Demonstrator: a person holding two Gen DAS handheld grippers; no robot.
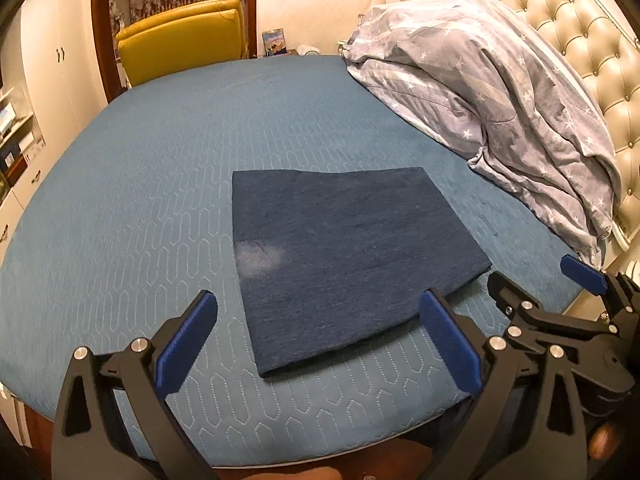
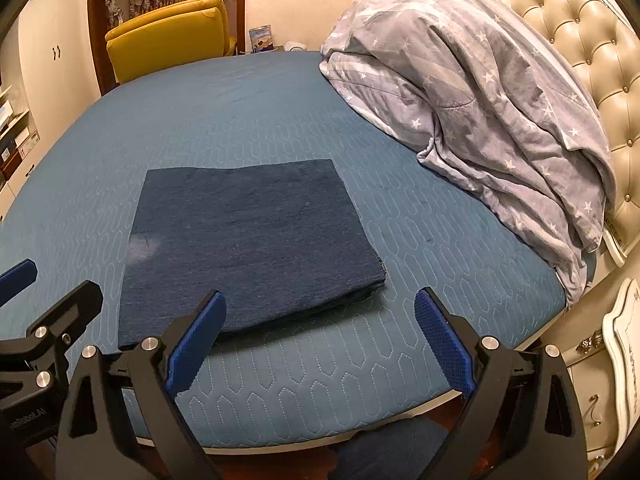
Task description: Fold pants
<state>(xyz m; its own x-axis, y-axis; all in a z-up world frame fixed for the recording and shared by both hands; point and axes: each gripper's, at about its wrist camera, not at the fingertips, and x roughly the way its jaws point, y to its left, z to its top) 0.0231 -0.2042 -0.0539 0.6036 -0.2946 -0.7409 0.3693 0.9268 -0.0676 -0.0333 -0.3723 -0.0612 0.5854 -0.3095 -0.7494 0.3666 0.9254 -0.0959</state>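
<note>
While pants (image 1: pixel 352 256) lie folded, both tools (image 1: pixel 320 320) (image 2: pixel 320 318) open, empty.

Quilt (image 2: pixel 500 112) blocks bed's (image 2: pixel 260 112) headboard side.

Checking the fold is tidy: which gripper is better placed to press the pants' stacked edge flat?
Probably the right gripper: the stacked edge of the pants lies directly ahead of its open fingers; the left gripper sits farther from it.

I see a bed covered by a teal quilted sheet (image 1: pixel 160 184), with a rumpled grey star-print duvet (image 1: pixel 500 92) heaped against the cream tufted leather headboard (image 1: pixel 580 28). Beyond the far edge stands a mustard-yellow upholstered chair (image 1: pixel 180 36), with white cupboard doors (image 1: pixel 52 52) to its left. In my right view a white carved nightstand (image 2: pixel 616 364) sits beside the bed.
</note>
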